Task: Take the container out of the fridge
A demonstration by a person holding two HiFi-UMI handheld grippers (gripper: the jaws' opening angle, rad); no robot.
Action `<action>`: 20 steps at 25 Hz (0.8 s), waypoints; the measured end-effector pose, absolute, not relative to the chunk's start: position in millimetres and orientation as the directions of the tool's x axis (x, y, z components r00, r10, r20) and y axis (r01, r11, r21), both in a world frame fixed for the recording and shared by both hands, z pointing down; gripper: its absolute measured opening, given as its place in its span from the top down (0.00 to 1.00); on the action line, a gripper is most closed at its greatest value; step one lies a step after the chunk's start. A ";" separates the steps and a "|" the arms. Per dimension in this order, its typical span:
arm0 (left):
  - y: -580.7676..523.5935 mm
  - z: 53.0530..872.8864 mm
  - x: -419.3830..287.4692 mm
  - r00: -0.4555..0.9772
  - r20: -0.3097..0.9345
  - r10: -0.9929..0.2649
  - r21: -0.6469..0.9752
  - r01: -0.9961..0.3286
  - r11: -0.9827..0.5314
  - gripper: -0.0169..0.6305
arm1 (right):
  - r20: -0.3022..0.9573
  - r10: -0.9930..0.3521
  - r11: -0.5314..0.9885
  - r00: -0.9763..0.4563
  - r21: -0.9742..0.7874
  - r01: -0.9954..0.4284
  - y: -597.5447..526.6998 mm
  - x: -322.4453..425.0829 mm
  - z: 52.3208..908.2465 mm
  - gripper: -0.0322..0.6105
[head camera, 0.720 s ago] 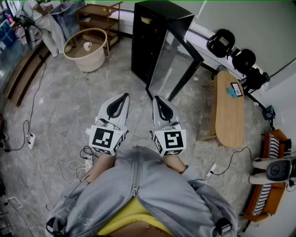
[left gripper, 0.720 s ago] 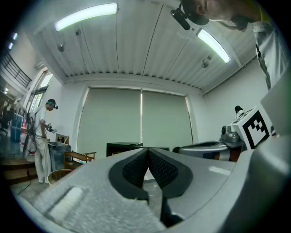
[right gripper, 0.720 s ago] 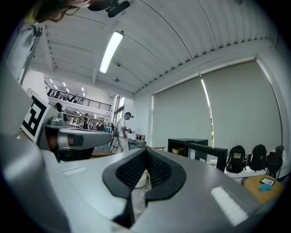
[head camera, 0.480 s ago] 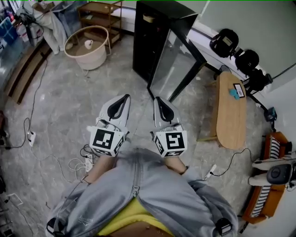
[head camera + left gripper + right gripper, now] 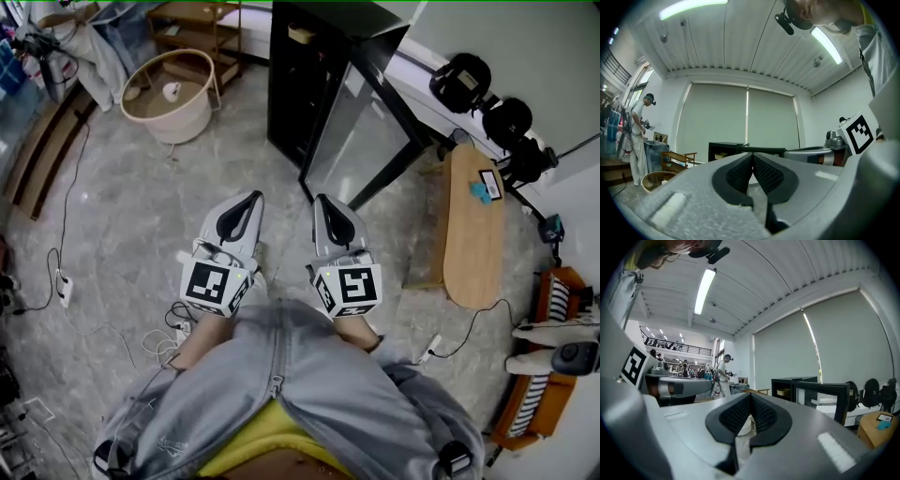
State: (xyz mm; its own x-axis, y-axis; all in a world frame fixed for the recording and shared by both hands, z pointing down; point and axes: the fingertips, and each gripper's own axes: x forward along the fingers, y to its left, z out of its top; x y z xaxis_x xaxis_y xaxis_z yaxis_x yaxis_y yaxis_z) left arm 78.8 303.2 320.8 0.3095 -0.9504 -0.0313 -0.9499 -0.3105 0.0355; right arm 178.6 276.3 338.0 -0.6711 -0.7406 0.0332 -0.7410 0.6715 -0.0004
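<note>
A black fridge [image 5: 309, 75] stands ahead on the floor, its glass door [image 5: 361, 131] swung open to the right. A small tan container [image 5: 298, 35] sits on an upper shelf inside; the container [image 5: 783, 392] also shows in the right gripper view. My left gripper [image 5: 251, 197] and right gripper [image 5: 323, 200] are held side by side at waist height, pointing at the fridge and well short of it. Both are shut with nothing between the pads. In the left gripper view the fridge [image 5: 726, 151] rises just beyond the closed left gripper [image 5: 752, 155].
A round beige basket table [image 5: 169, 94] and a wooden shelf [image 5: 197, 28] stand left of the fridge. A long wooden bench [image 5: 473, 220] lies to the right, with black bags [image 5: 487, 103] behind it. Cables [image 5: 66, 281] trail over the floor at left. A person [image 5: 635, 136] stands at the far left.
The view has shifted slightly, and the fridge sits a little nearer and more central. Both grippers keep the same pose, still shut and empty.
</note>
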 end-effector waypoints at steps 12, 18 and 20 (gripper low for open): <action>143.1 323.4 -12.4 0.397 -0.019 -0.918 0.005 -0.918 -0.397 0.75 | 0.036 -0.777 0.629 -0.628 0.015 -0.777 122.1 82.4 341.9 0.95; 78.2 330.4 -48.5 0.417 -0.028 -0.908 0.008 -0.909 -0.418 0.59 | 0.043 -0.804 0.594 -0.593 0.013 -0.804 66.0 54.8 348.9 0.95; 64.7 332.9 -56.1 0.417 -0.034 -0.908 0.006 -0.909 -0.417 0.54 | 0.049 -0.812 0.582 -0.581 0.011 -0.813 55.2 50.7 351.9 0.95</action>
